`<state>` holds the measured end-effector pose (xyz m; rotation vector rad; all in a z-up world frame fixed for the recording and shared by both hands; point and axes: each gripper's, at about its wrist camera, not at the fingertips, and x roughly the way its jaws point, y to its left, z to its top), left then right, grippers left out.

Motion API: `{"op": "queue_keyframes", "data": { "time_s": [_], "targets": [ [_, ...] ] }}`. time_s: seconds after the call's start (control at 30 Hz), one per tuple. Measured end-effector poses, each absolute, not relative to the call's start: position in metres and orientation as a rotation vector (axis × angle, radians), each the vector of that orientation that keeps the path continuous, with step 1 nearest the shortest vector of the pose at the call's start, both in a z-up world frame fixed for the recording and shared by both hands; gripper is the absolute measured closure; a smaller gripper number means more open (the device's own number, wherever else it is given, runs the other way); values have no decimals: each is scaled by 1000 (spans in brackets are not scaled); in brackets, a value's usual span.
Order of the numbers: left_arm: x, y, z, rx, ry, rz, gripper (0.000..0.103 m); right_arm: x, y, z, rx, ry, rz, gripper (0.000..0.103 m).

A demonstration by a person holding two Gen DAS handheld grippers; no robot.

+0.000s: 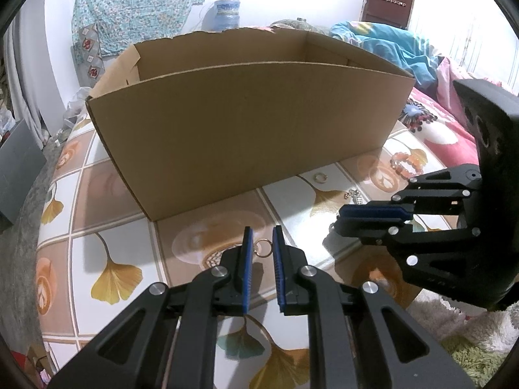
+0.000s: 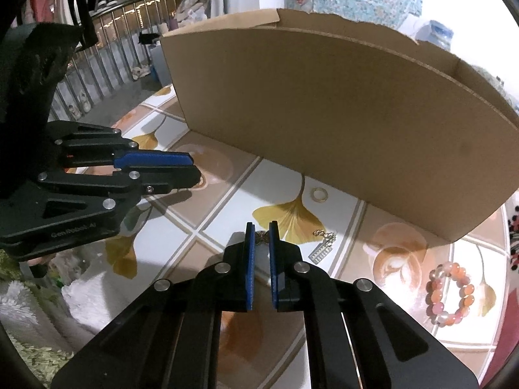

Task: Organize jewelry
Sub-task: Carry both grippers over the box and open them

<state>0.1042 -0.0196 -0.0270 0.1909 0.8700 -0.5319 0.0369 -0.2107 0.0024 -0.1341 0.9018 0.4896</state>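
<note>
The left gripper (image 1: 262, 233) has its blue pads drawn close on a thin gold ring (image 1: 262, 248), which sits upright between the fingertips just above the worktop (image 1: 107, 194). Beside it, the right gripper (image 2: 262, 227) is likewise pinched nearly together, nipping a small dark butterfly-shaped piece (image 2: 262, 237) at the very tips. Just to the right of that gripper lies a little silver charm with chain links (image 2: 322, 246), flat on the patterned cloth with its ginkgo leaves. A bit further out, toward the box, a plain gold band (image 2: 319, 194) lies flat by itself. Well off to the right a bracelet of pink and orange beads (image 2: 449, 293) rests in a loop near the worktop's edge. Behind all of this stands a big open cardboard box (image 1: 246, 129), its near wall close to the band, its top edge torn ragged at the back. Rumpled bedding (image 1: 389, 48) lies beyond the box.
</note>
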Motion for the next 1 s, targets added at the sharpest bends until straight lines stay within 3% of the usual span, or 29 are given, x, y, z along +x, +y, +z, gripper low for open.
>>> {"op": "queue_keyframes", "data": {
  "time_s": [0.5,0.8,0.9,1.0],
  "targets": [
    [95,-25,75,123,638,-684,92,43,-251,113,-39,626,471,97],
    [175,-57,60,123,743,-663,91,126,-270,90,73,735,443,96],
    [198,-64,48,101,787,-632,91,141,-275,83,114,762,441,89],
    [213,-61,46,51,805,-597,87,148,-288,85,173,748,426,64]
  ]
}}
